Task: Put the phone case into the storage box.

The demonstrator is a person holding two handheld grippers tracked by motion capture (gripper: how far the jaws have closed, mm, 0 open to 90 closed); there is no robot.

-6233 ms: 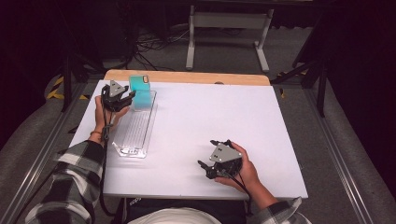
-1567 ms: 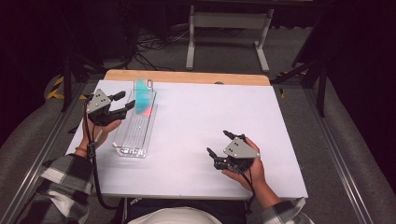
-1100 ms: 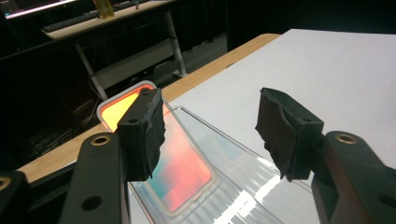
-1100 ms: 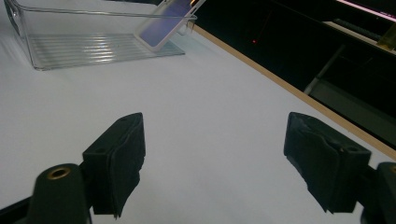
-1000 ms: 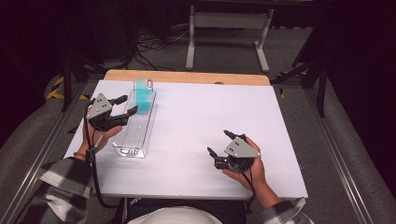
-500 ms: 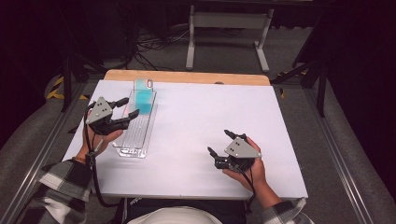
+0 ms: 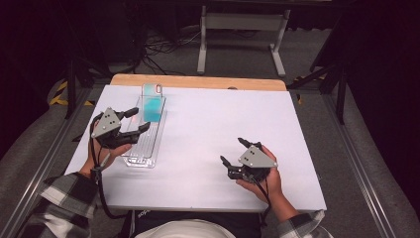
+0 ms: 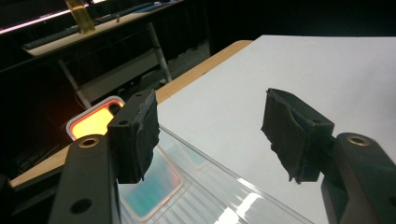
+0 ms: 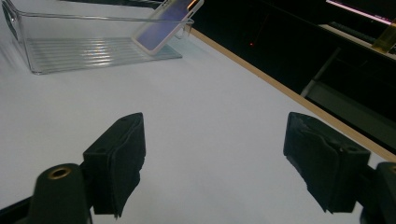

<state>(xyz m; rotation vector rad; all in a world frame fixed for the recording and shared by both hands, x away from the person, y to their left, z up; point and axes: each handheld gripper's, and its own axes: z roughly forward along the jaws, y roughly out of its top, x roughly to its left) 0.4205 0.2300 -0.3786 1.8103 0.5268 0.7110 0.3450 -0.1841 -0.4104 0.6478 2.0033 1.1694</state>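
left tongs (image 7: 134, 120) opening — over clear tray (image 7: 144, 148), phone (image 7: 151, 105) inside

Bright table (image 7: 213, 129), dark surroundings (slightly soft focus).

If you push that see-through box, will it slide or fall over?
The clear plastic bin looks long, low and flat-bottomed, so it would probably slide on the smooth white table rather than tip. It seems light and stiff. The phone leaning against its far end might slip down.

Left gripper (image 7: 134, 120) hovers, jaws apart – they have just been opening, nothing between. Right gripper (image 7: 234, 151) rests low, jaws apart and empty.
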